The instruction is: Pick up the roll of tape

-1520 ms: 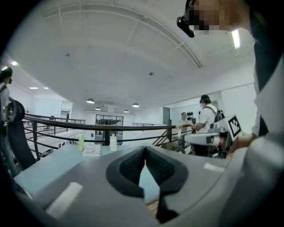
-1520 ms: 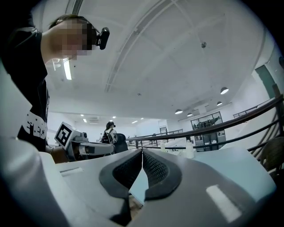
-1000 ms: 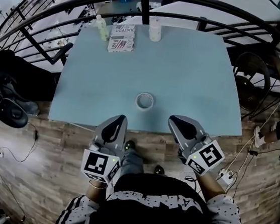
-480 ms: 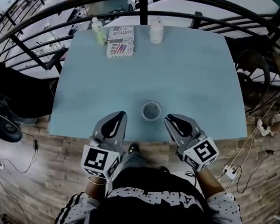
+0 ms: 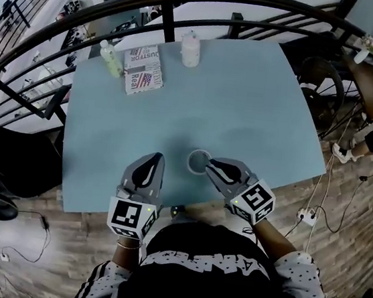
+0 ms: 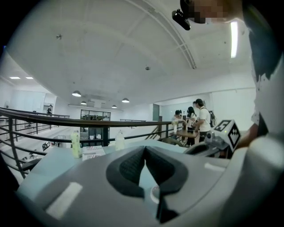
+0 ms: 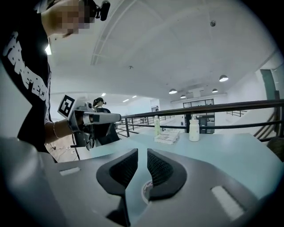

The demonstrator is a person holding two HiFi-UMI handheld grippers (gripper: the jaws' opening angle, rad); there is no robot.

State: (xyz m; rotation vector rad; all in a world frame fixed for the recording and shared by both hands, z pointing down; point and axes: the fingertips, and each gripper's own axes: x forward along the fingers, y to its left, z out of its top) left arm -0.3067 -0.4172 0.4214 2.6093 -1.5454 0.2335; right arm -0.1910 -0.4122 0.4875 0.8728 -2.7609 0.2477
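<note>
The pale blue table [image 5: 259, 107] stretched beneath the roll of tape [image 5: 198, 161]. Your right gripper [image 5: 211, 164] sat just right of that roll, jaws opening, nothing between the pads. Your left gripper [image 5: 154, 157] hung left of the roll, apart from it, jaws pressed together, empty. The roll itself lay flat, hole upward.

Left gripper [image 6: 144, 146] shell: smooth grey plastic; pads [image 6: 130, 167] ribbed, matt blk. Tabletop [image 5: 246, 105] beneath it: matt, smooth.
</note>
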